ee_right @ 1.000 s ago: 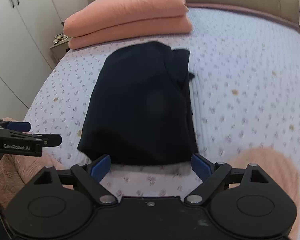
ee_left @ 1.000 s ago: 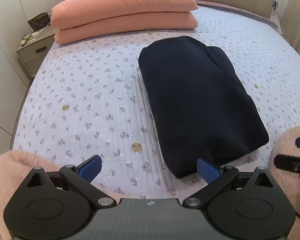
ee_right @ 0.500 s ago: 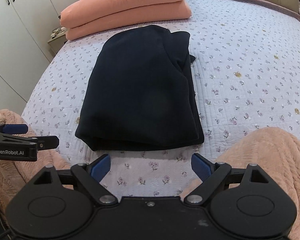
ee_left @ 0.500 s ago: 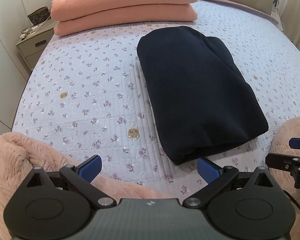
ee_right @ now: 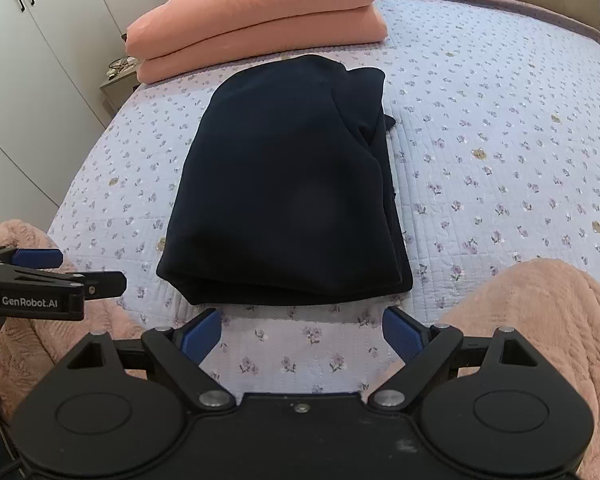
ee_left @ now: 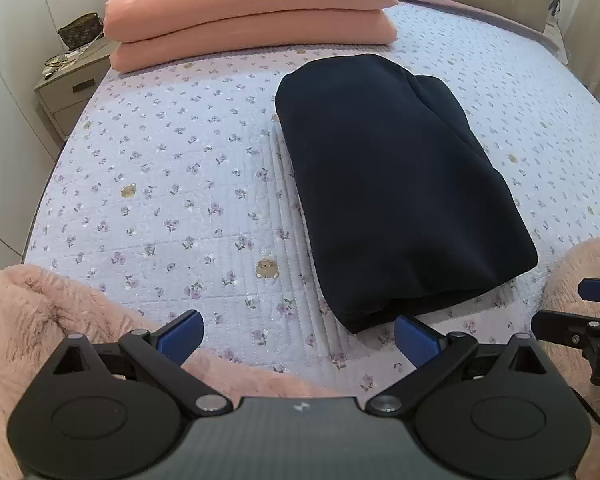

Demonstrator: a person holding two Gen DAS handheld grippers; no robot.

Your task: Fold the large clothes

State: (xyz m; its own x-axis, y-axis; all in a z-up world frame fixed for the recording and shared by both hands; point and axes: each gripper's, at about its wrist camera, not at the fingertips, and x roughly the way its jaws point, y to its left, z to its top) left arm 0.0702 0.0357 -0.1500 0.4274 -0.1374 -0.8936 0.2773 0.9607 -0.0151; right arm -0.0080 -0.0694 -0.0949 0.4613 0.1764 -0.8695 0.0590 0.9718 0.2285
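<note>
garment (ee_right: 288,192) mid-bed (ee_right: 500,160), pillows (ee_right: 256,20) behind

We see even, soft indoor light, sharp focus, faint shadows, and fisheye bending with dark vignetted corners at the frame edges.

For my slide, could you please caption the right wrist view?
Open right gripper facing folded navy garment on floral bed.

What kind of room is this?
Most likely a bedroom: a bed with a flowered quilt, stacked pink bedding near the headboard, and a nightstand beside it.
</note>
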